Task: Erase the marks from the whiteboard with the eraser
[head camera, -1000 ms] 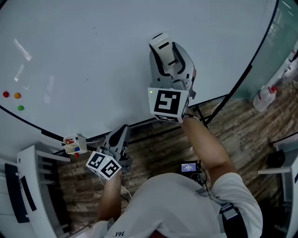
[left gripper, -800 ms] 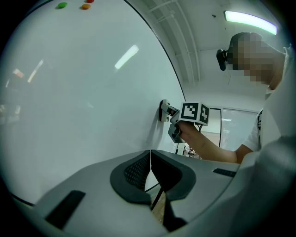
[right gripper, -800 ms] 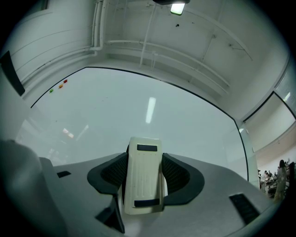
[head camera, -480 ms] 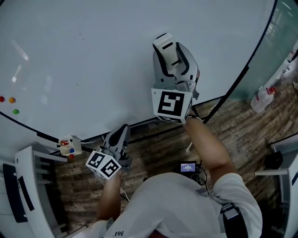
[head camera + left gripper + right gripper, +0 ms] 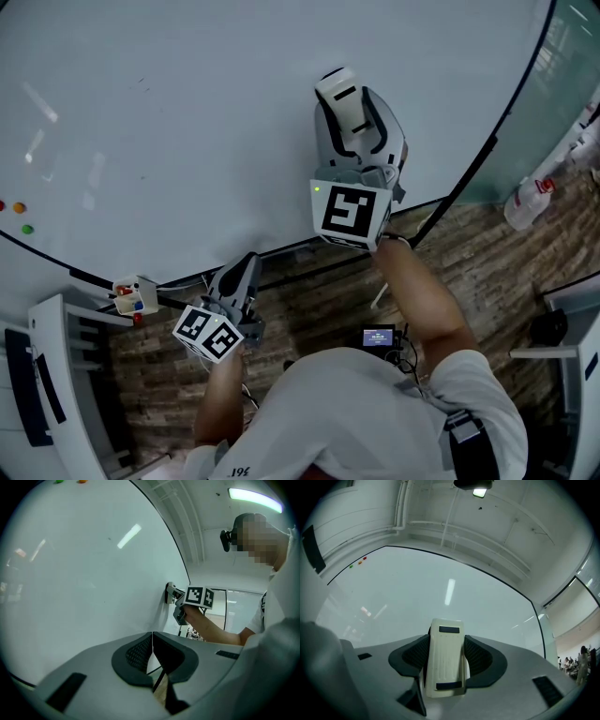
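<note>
Well, the person stands close to the whiteboard point(image 5: 187, 112) and holds the right claw point(image 5: 349, 111) up against it. That claw is squeezed tight on the eraser point(image 5: 445, 644), one pad on each long side, so the flat wiping face points at the board and can rub it. The eraser looks pressed on the board near its bottom edge, a bit right of the middle.

The left claw point(image 5: 239, 277) hangs low, under the board's bottom edge, with its two pads pushed together and nothing in them. I think it is held there so it is not in the way.

The board looks almost clean. I can only spot one tiny dark speck point(image 5: 142, 82) toward the top left, well apart from the eraser. If that is a mark, the eraser must slide up and left to reach it.

Three little round magnets point(image 5: 19, 214) stick at the left edge, and a small box of pens point(image 5: 131, 294) sits at the bottom edge.
</note>
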The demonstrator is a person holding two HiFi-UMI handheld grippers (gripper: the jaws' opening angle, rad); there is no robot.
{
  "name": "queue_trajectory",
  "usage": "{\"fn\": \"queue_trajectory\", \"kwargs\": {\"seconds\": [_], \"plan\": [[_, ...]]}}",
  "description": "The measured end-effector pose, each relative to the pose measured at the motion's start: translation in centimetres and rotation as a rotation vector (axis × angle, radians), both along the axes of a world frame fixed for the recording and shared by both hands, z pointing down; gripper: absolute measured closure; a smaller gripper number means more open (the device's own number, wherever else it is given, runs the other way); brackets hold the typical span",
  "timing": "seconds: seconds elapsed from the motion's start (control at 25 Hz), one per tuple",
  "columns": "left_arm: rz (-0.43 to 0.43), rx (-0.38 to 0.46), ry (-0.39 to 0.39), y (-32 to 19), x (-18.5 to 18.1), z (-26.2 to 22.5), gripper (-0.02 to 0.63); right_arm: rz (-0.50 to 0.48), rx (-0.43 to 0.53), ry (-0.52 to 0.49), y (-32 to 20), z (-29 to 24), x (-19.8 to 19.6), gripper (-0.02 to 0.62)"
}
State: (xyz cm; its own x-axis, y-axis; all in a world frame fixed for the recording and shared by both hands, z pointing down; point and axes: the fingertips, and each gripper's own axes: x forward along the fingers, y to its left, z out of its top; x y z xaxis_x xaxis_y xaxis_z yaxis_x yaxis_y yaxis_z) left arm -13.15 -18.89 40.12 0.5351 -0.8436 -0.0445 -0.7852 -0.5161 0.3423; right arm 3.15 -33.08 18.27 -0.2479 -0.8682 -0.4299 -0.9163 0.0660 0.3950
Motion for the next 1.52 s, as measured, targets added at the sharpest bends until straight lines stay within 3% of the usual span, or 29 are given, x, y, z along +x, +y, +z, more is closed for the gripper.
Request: {"fn": "queue_trajectory", "kwargs": {"seconds": [1.52], "plan": [[0.007, -0.03, -0.031, -1.0, 5.3, 0.5, 0.6, -0.001, -0.026, -0.036, -3.2, 0.5, 10.7, 0.344]]}}
